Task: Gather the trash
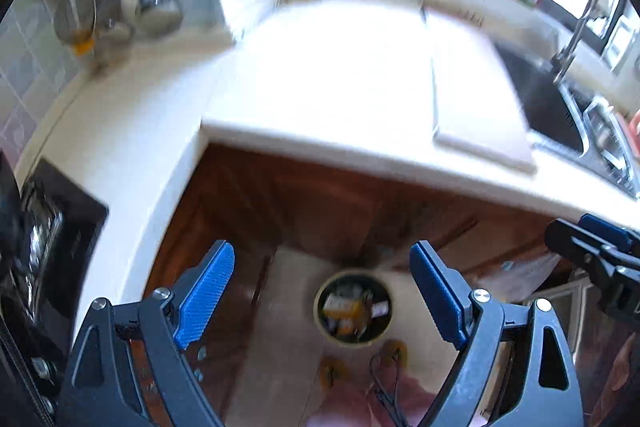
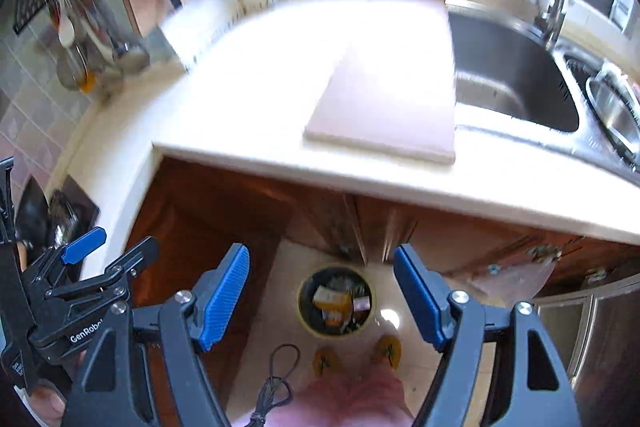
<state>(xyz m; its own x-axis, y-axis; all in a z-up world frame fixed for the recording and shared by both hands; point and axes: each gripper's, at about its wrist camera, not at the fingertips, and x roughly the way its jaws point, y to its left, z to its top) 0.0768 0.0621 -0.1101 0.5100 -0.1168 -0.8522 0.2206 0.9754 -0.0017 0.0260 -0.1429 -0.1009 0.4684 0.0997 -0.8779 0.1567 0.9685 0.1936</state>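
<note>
Hovering above the round dark trash bin w/ yellowish rim on the floor, both claws spread apart & empty: left gripper, right gripper. Scraps already lie in bin. Pale worktop looks bare; prob. wrap-up, next: scan for leftovers.

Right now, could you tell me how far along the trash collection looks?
Done: the round trash bin on the floor already holds wrappers and packaging, and the countertop shows only a cutting board, with no visible litter. In hand: nothing; the left gripper and the right gripper are both open and empty above the bin. Left: seemingly little, though glare washes out the counter, so small scraps could be missed.
</note>
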